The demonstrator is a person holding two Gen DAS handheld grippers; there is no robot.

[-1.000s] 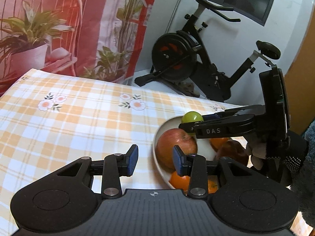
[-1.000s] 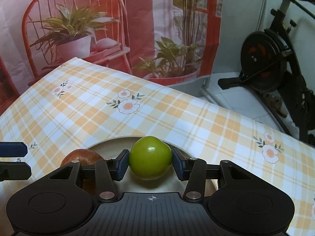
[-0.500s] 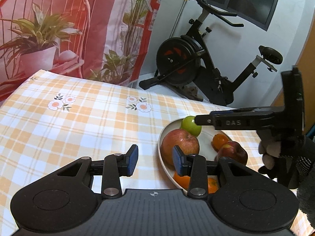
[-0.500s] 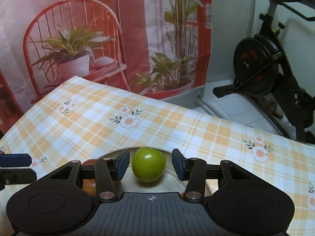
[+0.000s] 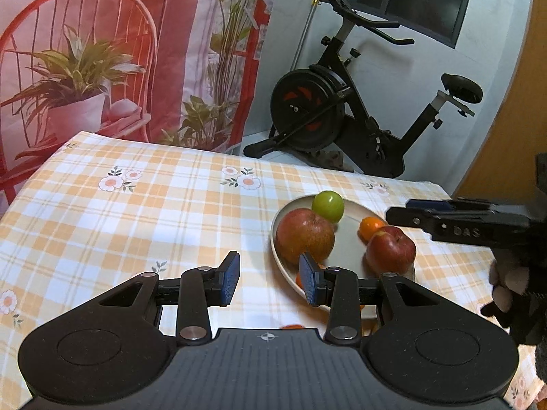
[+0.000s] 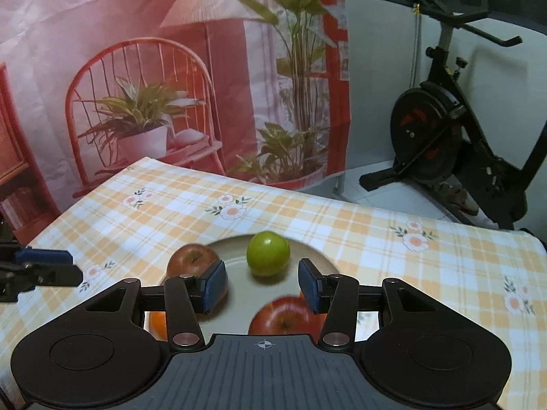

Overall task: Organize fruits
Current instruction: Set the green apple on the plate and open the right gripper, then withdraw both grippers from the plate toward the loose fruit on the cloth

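Right wrist: right gripper (image 6: 261,285) spread and empty over plate (image 6: 318,256), lime (image 6: 268,253) loose at its far rim; left gripper (image 5: 268,282) spread, empty.

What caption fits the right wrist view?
Open right gripper above a beige plate holding a round green fruit and red apples.

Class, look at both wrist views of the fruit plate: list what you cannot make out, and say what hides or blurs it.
- Oranges at the plate's near rim: left wrist view, hidden by the left tool; their number is unclear.
- Lower half of the red apple: right wrist view, cut off by the right tool's body.
- The hand holding the right tool: left wrist view, cut off by the frame's edge.
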